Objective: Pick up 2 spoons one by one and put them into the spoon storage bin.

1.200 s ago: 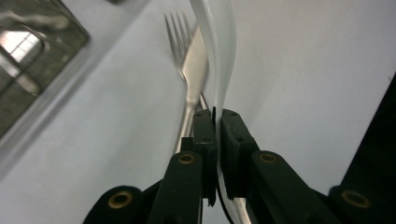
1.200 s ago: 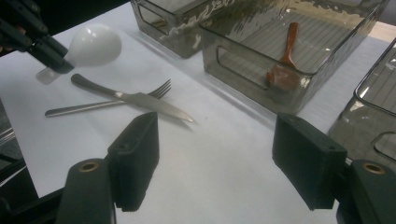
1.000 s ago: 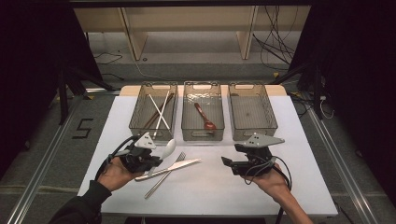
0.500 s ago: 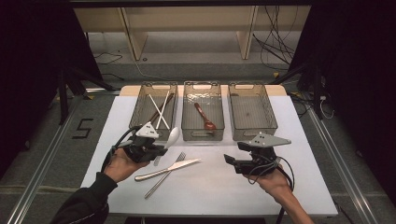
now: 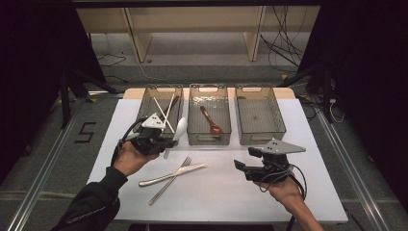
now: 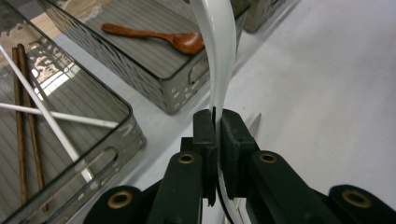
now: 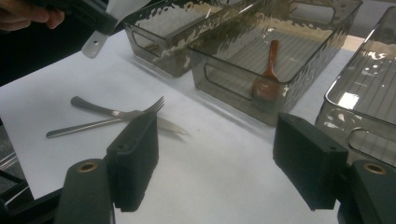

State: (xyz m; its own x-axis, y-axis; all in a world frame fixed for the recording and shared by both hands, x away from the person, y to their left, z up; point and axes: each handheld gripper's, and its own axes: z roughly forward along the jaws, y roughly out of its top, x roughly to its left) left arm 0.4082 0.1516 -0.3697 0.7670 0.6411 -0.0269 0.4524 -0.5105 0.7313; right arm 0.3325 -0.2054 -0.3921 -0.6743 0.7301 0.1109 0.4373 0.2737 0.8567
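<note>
My left gripper [image 5: 168,140] is shut on the handle of a white spoon [image 5: 179,128], held just in front of the left bin [image 5: 144,111]. In the left gripper view the jaws pinch the white spoon [image 6: 217,56] near the handle's lower end, and its bowl rises out of the top of the frame. My right gripper [image 5: 239,166] stands open over the table at the right, holding nothing. A metal fork [image 5: 169,183] and a knife [image 5: 173,174] lie crossed on the white table between the two grippers.
Three clear bins stand in a row at the back. The left one holds white chopsticks [image 6: 51,128] and brown chopsticks [image 6: 24,126]. A brown wooden spoon [image 5: 210,120] lies in the middle bin [image 5: 208,139]. The right bin [image 5: 260,137] has nothing in it.
My left gripper has carried the white spoon forward, away from the fork and knife and up to the front of the left bin. The right gripper has barely shifted.
</note>
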